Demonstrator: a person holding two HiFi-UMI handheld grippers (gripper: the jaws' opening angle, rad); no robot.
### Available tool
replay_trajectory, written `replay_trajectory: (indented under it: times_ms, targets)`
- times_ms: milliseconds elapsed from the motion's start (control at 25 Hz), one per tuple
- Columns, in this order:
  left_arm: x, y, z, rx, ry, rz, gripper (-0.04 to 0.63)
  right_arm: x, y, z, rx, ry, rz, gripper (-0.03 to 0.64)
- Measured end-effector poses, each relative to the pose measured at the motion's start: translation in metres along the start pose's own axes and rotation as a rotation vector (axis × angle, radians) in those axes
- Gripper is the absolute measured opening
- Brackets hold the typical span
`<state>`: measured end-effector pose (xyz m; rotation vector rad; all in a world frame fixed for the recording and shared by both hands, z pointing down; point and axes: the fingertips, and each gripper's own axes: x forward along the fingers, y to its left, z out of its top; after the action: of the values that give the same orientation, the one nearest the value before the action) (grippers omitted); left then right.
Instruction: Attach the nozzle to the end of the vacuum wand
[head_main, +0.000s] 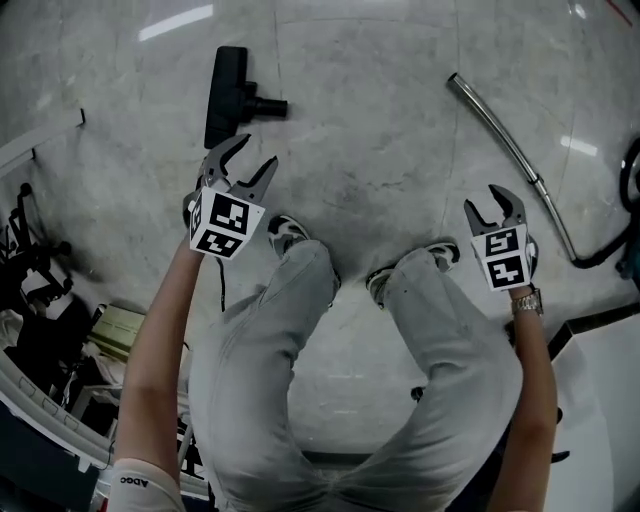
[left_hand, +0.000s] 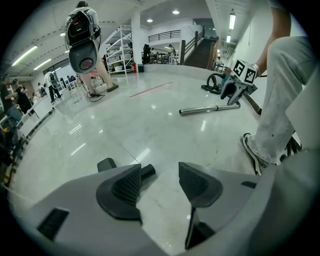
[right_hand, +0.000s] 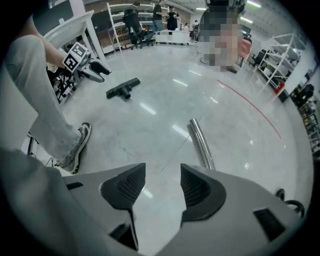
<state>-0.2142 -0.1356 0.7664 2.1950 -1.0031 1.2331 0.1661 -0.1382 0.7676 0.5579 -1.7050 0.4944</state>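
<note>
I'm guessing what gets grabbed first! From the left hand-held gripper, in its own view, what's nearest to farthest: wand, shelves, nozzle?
1. nozzle, just ahead on the floor.
2. wand, farther off, lying to the right.
3. shelves, far back, left.

Glossy grey marble floor (head_main: 380, 150), white shelving racks (left_hand: 120, 50), a staircase (left_hand: 200, 52), ceiling strip lights (left_hand: 232, 20)

Nozzle (head_main: 228, 95): matte black. Wand (head_main: 505, 150): shiny silver. Floor (head_main: 380, 120): pale grey marble with faint darker veining and one red line (right_hand: 250, 107) (thin). Left gripper (head_main: 255, 150), right gripper (head_main: 484, 198): grey bodies, black ribbed pads (left_hand: 127, 186), white cubes (head_main: 225, 222) with black squares. Trousers (head_main: 300, 340): light grey.
</note>
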Motion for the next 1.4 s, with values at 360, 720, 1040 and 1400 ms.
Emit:
replay_trajectory:
  times_ms: [360,720,1040,1400]
  targets:
    - [0.086,0.048,-0.011,0.231,0.013,-0.009,0.221,0.078,-0.085,0.021,-0.076,-0.071,-0.094,0.193]
    - [0.119,0.064,-0.029,0.413,0.011,-0.155,0.224,0.139,-0.127,0.026,-0.179,-0.063,0.01,0.206]
    - [0.11,0.074,-0.06,0.556,0.17,-0.2,0.232,0.14,-0.136,0.02,-0.258,-0.077,-0.002,0.21]
    - [0.131,0.071,-0.064,0.7,0.25,-0.181,0.233,0.149,-0.145,0.02,-0.241,-0.066,-0.04,0.21]
